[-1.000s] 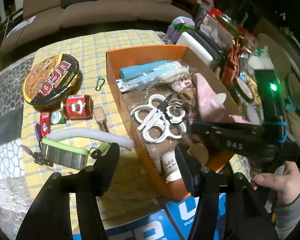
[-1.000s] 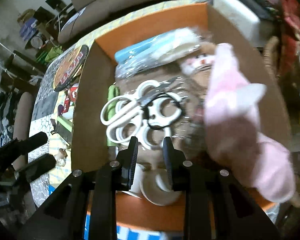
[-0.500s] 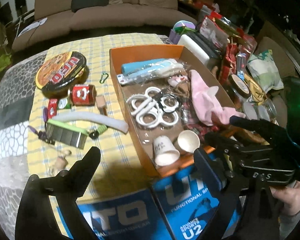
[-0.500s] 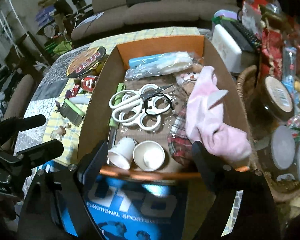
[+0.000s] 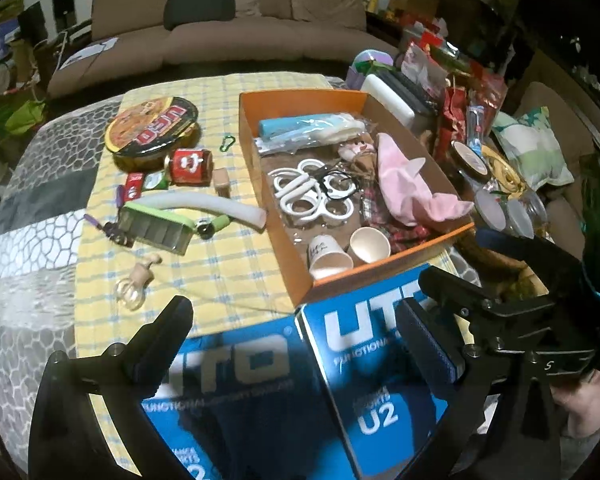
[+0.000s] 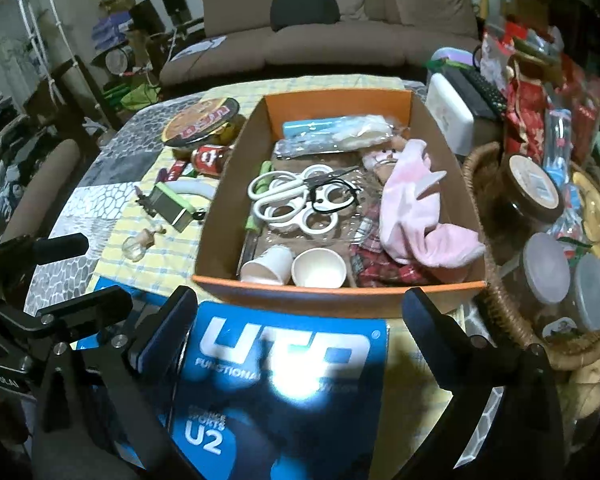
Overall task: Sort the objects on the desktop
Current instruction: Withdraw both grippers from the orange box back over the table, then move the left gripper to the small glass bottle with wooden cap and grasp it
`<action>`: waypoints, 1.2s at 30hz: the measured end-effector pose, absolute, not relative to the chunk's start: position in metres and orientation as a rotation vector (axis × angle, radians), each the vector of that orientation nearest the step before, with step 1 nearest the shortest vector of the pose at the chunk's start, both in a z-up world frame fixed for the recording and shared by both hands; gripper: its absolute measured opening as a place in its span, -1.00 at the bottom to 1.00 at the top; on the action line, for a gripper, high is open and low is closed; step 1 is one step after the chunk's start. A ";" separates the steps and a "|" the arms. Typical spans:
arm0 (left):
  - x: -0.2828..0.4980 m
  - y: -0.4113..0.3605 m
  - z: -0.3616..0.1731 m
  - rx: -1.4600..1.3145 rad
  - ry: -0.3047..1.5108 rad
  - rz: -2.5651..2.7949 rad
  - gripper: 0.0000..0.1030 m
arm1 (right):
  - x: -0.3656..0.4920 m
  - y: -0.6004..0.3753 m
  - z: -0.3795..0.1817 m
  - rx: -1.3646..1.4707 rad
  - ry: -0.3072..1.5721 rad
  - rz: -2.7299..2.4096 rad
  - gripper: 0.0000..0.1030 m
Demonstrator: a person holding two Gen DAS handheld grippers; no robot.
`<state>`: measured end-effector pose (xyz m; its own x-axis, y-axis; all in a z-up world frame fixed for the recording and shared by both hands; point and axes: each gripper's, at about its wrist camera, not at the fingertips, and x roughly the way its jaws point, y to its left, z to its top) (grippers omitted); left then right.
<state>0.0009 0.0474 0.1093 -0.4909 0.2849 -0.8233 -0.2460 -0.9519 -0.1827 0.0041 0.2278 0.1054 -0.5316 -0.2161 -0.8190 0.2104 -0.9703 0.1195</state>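
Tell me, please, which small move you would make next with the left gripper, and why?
I would probably swing the left gripper toward the small glass bottle on the yellow cloth. Both grippers are empty with jaws opening wide, the paper cups already lie in the orange box, and that bottle is the loose item nearest the left fingers.

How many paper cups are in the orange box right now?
2. One paper cup lies on its side at the box's near edge; the other sits beside it, mouth showing. More could be hidden under the pink cloth.

A home living room: sofa (image 5: 228, 36) behind a cluttered table (image 5: 32, 216).
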 end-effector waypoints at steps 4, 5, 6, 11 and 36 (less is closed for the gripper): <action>0.017 0.024 0.113 -1.356 -0.080 2.482 1.00 | 0.023 0.219 0.115 1.305 -0.010 -2.540 0.99; 0.021 0.011 0.112 -1.358 -0.073 2.494 1.00 | 0.028 0.217 0.117 1.294 -0.003 -2.535 0.99; 0.024 0.000 0.111 -1.357 -0.069 2.508 1.00 | 0.032 0.214 0.119 1.281 0.005 -2.531 0.99; 0.019 -0.079 0.097 -1.415 -0.143 2.591 1.00 | 0.047 0.186 0.126 1.214 0.076 -2.487 0.99; -0.078 -0.099 -0.022 -1.465 0.118 2.416 0.54 | 0.033 0.111 0.079 1.140 -0.069 -2.288 0.99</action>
